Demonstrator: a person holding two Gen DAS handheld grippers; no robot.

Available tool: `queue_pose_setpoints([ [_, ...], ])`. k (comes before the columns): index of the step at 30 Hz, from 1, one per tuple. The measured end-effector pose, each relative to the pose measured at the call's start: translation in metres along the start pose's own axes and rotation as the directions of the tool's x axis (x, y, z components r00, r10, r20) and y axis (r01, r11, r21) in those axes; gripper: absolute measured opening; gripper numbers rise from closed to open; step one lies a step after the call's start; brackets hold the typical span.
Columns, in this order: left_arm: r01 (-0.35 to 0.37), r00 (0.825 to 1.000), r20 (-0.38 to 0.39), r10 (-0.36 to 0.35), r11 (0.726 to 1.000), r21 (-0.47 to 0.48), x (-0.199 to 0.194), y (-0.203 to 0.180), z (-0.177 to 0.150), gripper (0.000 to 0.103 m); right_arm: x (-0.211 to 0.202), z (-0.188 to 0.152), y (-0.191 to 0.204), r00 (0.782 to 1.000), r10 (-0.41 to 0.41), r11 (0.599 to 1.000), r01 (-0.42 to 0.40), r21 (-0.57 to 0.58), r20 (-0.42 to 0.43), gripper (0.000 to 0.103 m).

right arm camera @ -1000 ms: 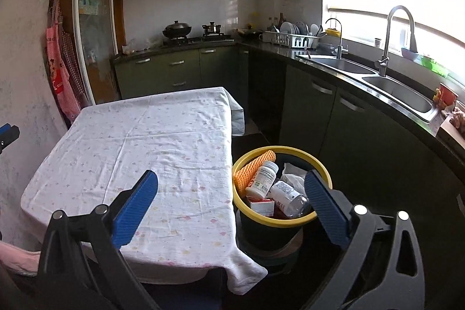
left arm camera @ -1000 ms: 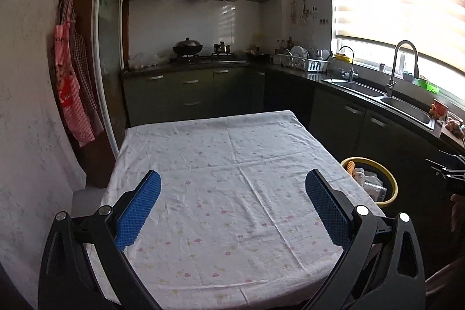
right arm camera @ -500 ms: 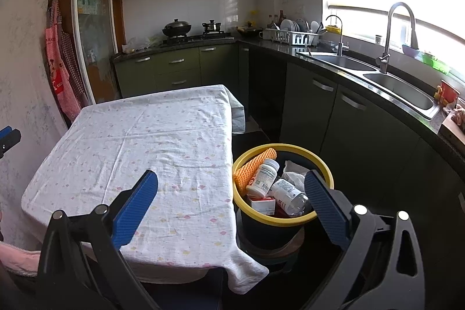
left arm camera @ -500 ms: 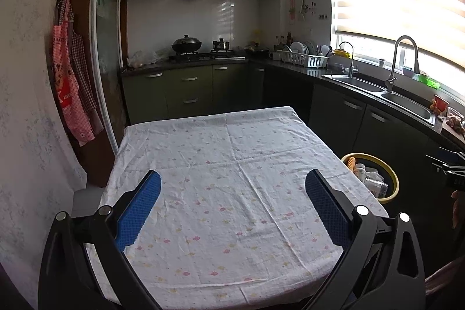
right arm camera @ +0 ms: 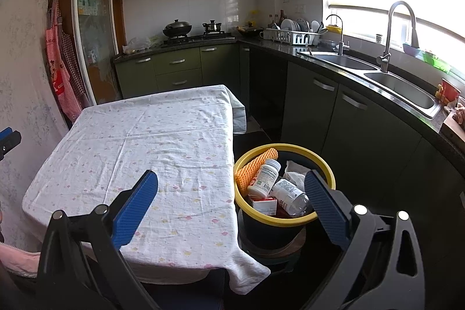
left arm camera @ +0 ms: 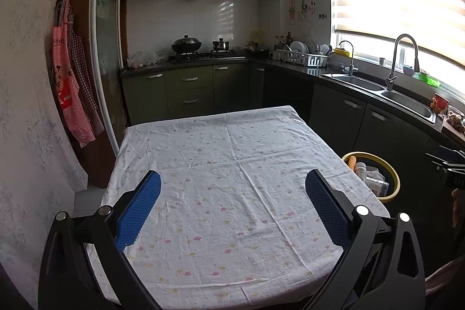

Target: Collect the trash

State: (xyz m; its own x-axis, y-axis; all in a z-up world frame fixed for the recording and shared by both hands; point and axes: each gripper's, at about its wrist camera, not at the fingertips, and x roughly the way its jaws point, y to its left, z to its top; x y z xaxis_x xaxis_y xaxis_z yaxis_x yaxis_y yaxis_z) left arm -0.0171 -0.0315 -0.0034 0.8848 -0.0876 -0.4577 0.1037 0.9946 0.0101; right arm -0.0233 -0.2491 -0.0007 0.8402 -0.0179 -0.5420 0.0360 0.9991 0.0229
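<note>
A dark trash bin with a yellow rim (right arm camera: 290,148) stands on the floor right of the table. It holds white pill bottles (right arm camera: 264,175), an orange mesh piece (right arm camera: 252,166), a small box and crumpled paper. The bin also shows in the left wrist view (left arm camera: 391,175). My right gripper (right arm camera: 231,180) is open and empty, held above the table's near right corner and the bin. My left gripper (left arm camera: 232,180) is open and empty above the table's near edge. The table (left arm camera: 221,153) has a white flowered cloth with nothing on it.
Dark green cabinets and a black counter with a double sink (right arm camera: 401,86) and faucet run along the right. A stove with pots (left arm camera: 186,45) is at the back. Aprons (left arm camera: 72,89) hang on the left wall. A dish rack (right arm camera: 293,35) sits on the counter.
Both grippers have drifted slightly back and up, so the views show a little more of the table. Both stay open and empty.
</note>
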Motion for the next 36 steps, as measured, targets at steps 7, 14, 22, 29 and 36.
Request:
queue_pose_setpoints([
  [7,0.004,1.000,-0.005,-0.004,1.000,0.002,0.0013,0.0012,-0.0014,0.098,-0.0002,-0.0001,0.0000,1.000,0.000,1.000,0.000,0.001,-0.001,0.096],
  [14,0.005,1.000,-0.005,-0.005,1.000,0.002,0.0016,0.0018,-0.0021,0.098,0.0010,-0.0006,0.0012,1.000,0.001,1.000,-0.001,0.003,-0.002,0.096],
  [22,0.010,1.000,-0.016,-0.010,1.000,0.003,0.0053,0.0017,-0.0041,0.098,0.0025,-0.0022,0.0030,1.000,0.005,1.000,-0.005,0.008,-0.005,0.096],
  [29,0.012,1.000,-0.017,-0.012,1.000,0.002,0.0057,0.0019,-0.0046,0.098,0.0027,-0.0023,0.0030,1.000,0.006,1.000,-0.006,0.009,-0.005,0.096],
  [36,0.011,1.000,-0.017,-0.011,1.000,0.003,0.0057,0.0016,-0.0046,0.098,0.0028,-0.0025,0.0028,1.000,0.006,1.000,-0.006,0.011,-0.006,0.096],
])
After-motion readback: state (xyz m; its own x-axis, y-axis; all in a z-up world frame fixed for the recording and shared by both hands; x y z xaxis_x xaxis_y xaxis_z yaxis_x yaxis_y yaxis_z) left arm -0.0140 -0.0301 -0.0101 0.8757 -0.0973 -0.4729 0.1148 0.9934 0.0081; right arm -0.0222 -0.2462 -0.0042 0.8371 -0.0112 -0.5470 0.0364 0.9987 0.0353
